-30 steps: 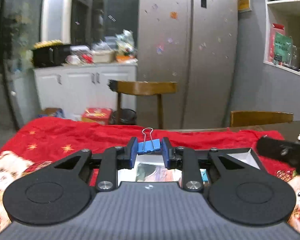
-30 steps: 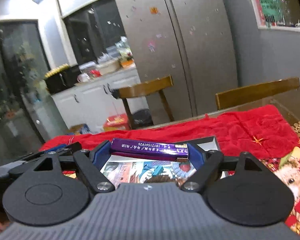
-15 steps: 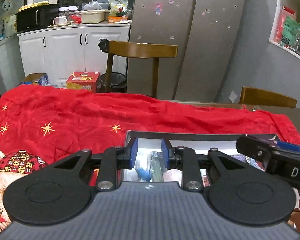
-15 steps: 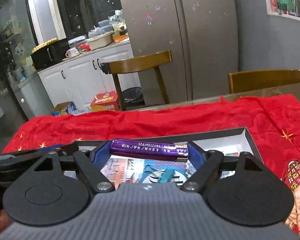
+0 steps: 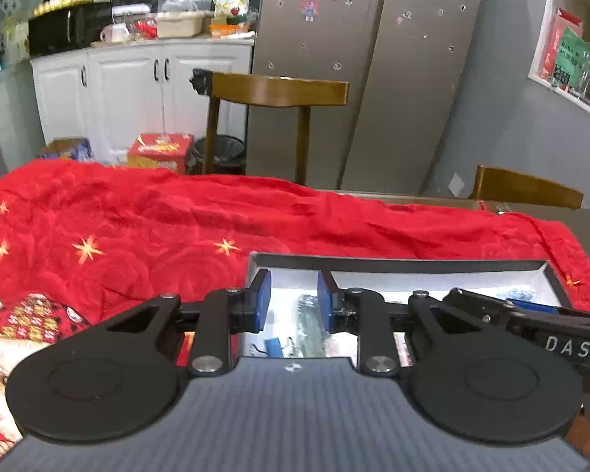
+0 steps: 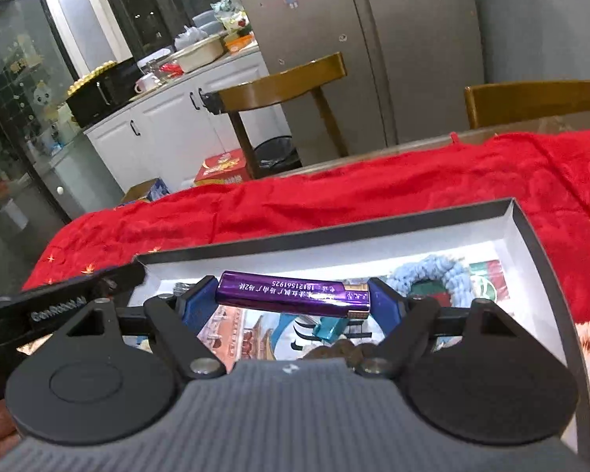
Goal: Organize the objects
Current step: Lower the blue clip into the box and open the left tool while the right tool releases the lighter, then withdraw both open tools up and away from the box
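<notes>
My right gripper (image 6: pixel 293 301) clamps a purple lighter (image 6: pixel 293 294) mid-frame over the box (image 6: pixel 531 236); left gripper (image 5: pixel 293 301) — jaws apart, empty.

cloth (image 5: pixel 137 236): red, crinkled fabric, gold stars | lighter (image 6: pixel 293 294): glossy purple foil-like skin | box (image 6: pixel 531 232): matt dark card rim, white inside | gripper pads (image 5: pixel 262 303): blue, matt | chair (image 5: pixel 279 88): smooth varnished wood

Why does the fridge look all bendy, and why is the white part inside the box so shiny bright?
Left wrist view: the fisheye lens bows the fridge sideways. Right wrist view: light glares off the box's white inner wall, washing it out, while the purple lighter stays sharp enough to show print.
</notes>
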`<state>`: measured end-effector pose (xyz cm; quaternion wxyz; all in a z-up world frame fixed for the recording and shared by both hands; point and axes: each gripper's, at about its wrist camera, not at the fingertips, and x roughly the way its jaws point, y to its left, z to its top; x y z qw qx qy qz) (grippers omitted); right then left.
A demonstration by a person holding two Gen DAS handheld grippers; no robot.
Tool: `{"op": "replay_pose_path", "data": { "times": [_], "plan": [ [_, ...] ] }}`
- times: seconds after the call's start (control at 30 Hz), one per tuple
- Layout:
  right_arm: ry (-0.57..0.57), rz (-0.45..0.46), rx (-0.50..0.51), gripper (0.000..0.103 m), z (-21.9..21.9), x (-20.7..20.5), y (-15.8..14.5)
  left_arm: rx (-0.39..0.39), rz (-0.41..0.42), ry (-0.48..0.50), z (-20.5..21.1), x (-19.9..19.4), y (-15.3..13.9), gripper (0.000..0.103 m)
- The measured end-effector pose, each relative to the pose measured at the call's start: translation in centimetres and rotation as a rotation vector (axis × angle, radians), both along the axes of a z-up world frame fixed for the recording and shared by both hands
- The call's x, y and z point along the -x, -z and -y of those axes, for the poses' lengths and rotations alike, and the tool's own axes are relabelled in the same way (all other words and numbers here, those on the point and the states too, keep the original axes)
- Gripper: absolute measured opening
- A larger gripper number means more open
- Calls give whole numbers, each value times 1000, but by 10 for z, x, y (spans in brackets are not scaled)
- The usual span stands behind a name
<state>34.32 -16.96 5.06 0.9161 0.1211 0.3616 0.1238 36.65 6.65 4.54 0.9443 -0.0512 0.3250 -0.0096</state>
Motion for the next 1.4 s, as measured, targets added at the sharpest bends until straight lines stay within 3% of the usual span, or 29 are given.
{"op": "replay_pose_path", "data": {
  "times": [0.13, 0.27, 0.37, 0.5, 0.63, 0.7, 0.9, 1.0, 1.07, 1.17, 1.27, 1.4],
  "plan": [
    [-16, -15, -19, 84, -2, -3, 5, -77, 60, -31, 2, 7, -10, 32],
    [-22, 5, -17, 88, -1, 1, 4, -157, 126, -67, 4, 16, -22, 62],
    [-41, 36, -23, 91, -2, 4, 1, -152, 147, -81, 1, 19, -30, 68],
    [-39, 58, -11, 91, -3, 8, -8, -162, 141, -137, -2, 21, -40, 70],
    [-32, 120, -37, 92, 3, 24, -38, -139, 147, -148, -6, 31, -59, 70],
    [-22, 173, -37, 99, 5, 40, -61, -119, 170, -149, -8, 44, -75, 70],
    [1, 287, -27, 102, 19, 107, -123, -111, 287, -127, 6, 113, -136, 82],
    [-1, 327, 15, 103, 31, 140, -146, -5, 347, -7, 12, 167, -164, 91],
    [-6, 362, 79, 103, 37, 161, -155, 54, 367, 26, 12, 199, -175, 92],
    [4, 398, 116, 103, 46, 195, -158, 32, 398, 7, 25, 243, -183, 92],
    [1, 366, 64, 103, 53, 220, -150, -23, 410, -28, 37, 278, -182, 92],
    [-36, 226, 29, 103, 56, 240, -125, -67, 436, -98, 52, 331, -157, 99]
  ]
}}
